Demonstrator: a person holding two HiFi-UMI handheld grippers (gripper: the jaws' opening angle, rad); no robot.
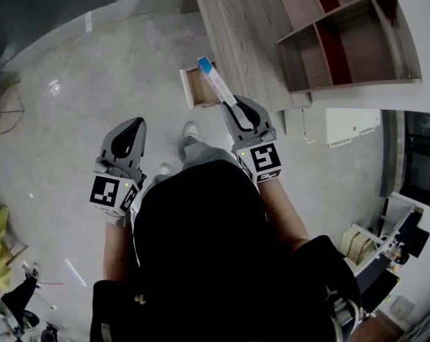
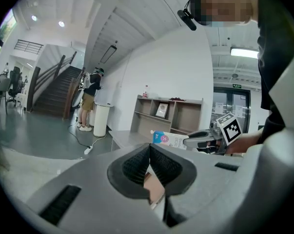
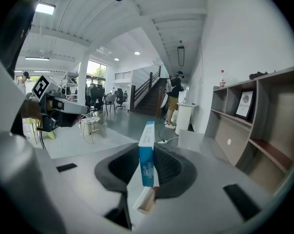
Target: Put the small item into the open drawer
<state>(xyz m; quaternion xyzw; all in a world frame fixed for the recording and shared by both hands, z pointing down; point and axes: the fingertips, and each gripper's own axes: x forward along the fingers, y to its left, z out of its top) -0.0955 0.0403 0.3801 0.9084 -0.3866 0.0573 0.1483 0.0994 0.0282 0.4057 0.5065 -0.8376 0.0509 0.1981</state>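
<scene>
**Item:** small carton [image 1: 216, 82], blue and white, long and flat. The print is too small to read; possibly a toothpaste box.

**Location:** clamped by its lower end in your right claw [image 1: 236, 107], edge-on between the pads, with most of its length projecting past the tips. The low grip probably leaves the free end clear to enter the drawer first.

**Destination:** drawer [image 1: 197, 86], pulled open from the end of the counter [image 1: 232, 34]. In the head view the carton's tip overlaps the drawer, but the right gripper view shows the counter ahead of it, so the carton is judged to be in the air and not yet in.

**Left claw** [image 2: 149, 152]: pads together with nothing between them, held level beside the right claw and well apart from the carton. You seem to be keeping it spare.

**Surface:** low counter in grey wood grain. Against the wall behind it is an open shelf unit [image 1: 357, 41] holding a framed picture [image 2: 161, 110].

**Room:** polished grey concrete floor [image 1: 93, 77] and white walls. Further off are a staircase [image 2: 54, 94] and a person standing beside a white bin [image 2: 102, 119].
</scene>
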